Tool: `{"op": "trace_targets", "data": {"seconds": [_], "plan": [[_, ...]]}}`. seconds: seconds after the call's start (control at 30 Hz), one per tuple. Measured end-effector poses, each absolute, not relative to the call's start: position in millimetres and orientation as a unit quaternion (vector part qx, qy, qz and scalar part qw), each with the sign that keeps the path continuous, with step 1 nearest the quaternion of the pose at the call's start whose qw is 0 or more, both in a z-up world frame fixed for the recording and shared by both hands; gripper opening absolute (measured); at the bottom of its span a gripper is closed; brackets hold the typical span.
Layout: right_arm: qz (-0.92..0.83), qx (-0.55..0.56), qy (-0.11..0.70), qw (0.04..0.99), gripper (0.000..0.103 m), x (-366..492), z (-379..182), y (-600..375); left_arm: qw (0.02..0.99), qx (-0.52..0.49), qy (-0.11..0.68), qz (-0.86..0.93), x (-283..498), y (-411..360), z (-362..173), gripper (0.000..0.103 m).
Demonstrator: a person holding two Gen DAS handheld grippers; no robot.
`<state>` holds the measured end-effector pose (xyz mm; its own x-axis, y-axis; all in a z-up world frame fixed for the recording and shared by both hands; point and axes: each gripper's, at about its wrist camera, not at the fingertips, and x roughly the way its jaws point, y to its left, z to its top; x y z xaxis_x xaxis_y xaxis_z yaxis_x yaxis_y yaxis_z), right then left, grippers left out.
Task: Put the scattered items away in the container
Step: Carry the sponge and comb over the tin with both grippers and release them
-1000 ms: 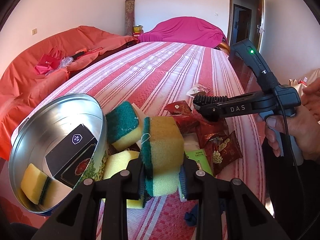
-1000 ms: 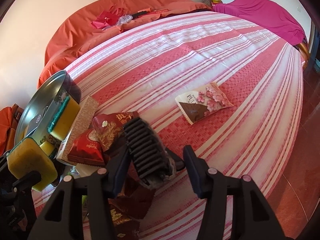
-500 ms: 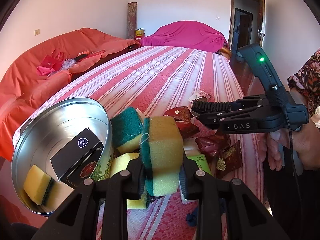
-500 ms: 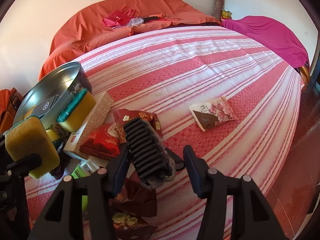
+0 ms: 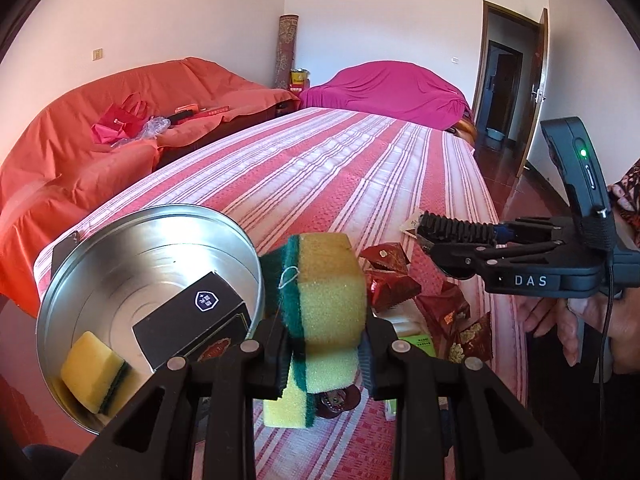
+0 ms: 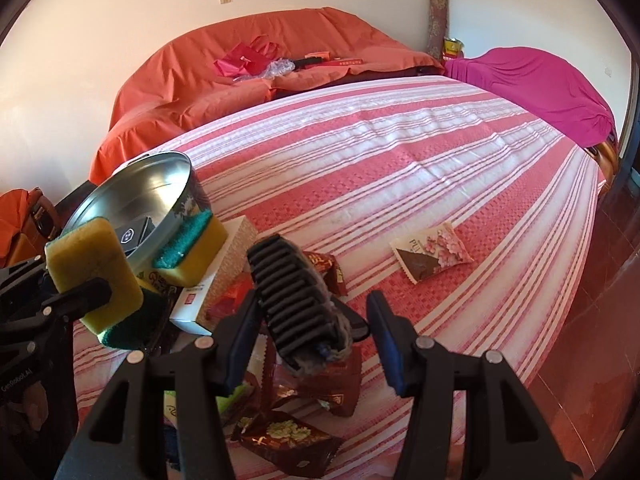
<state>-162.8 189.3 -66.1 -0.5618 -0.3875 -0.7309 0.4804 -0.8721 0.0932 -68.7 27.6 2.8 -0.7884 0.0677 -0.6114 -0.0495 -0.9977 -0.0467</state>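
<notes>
My left gripper (image 5: 326,354) is shut on a yellow and green sponge (image 5: 330,296), held in the air just right of the round metal tin (image 5: 100,248). The tin holds a black box (image 5: 192,320) and another sponge (image 5: 94,372). The held sponge also shows in the right wrist view (image 6: 94,272), beside the tin (image 6: 160,172). My right gripper (image 6: 314,332) is open, with a black ribbed brush-like piece (image 6: 296,300) sitting between its fingers; whether it is gripped is unclear. It hovers above red snack packets (image 6: 288,440).
More sponges (image 6: 192,244) and a white box (image 6: 216,280) lie next to the tin. A pink flowered packet (image 6: 430,250) lies apart to the right on the striped cloth (image 6: 380,152). Covered sofas stand behind. The table edge drops off on the right.
My left gripper has lifted the sponge higher and nearer the tin's rim. The right gripper has risen and drawn back from the packets, staying open.
</notes>
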Motion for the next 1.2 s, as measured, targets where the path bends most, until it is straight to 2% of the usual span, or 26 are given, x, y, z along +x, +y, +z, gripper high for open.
{"op": "trace_targets", "data": {"seconds": [0.37, 0.5, 0.67, 0.83, 0.97, 1.2], "plan": [[-0.883, 0.394, 0.054, 0.249, 0.054, -167, -57, 181, -0.004, -0.305, -0.038, 0.951, -66, -1, 15, 0.030], [-0.888, 0.378, 0.054, 0.257, 0.054, -170, -50, 174, -0.043, -0.280, -0.042, 0.958, -56, -27, 26, 0.030], [-0.886, 0.366, 0.047, 0.281, 0.054, -179, -39, 153, -0.110, -0.264, -0.086, 0.955, -44, -77, 33, 0.030], [-0.877, 0.350, 0.056, 0.325, 0.054, -188, -23, 113, -0.139, -0.272, -0.126, 0.944, -44, -113, 28, 0.030], [-0.860, 0.338, 0.063, 0.376, 0.054, -197, -16, 68, -0.153, -0.272, -0.121, 0.942, -52, -125, 26, 0.030], [-0.820, 0.346, 0.143, 0.433, 0.054, -205, -36, -22, -0.199, -0.279, -0.125, 0.931, -60, -147, 16, 0.030]]}}
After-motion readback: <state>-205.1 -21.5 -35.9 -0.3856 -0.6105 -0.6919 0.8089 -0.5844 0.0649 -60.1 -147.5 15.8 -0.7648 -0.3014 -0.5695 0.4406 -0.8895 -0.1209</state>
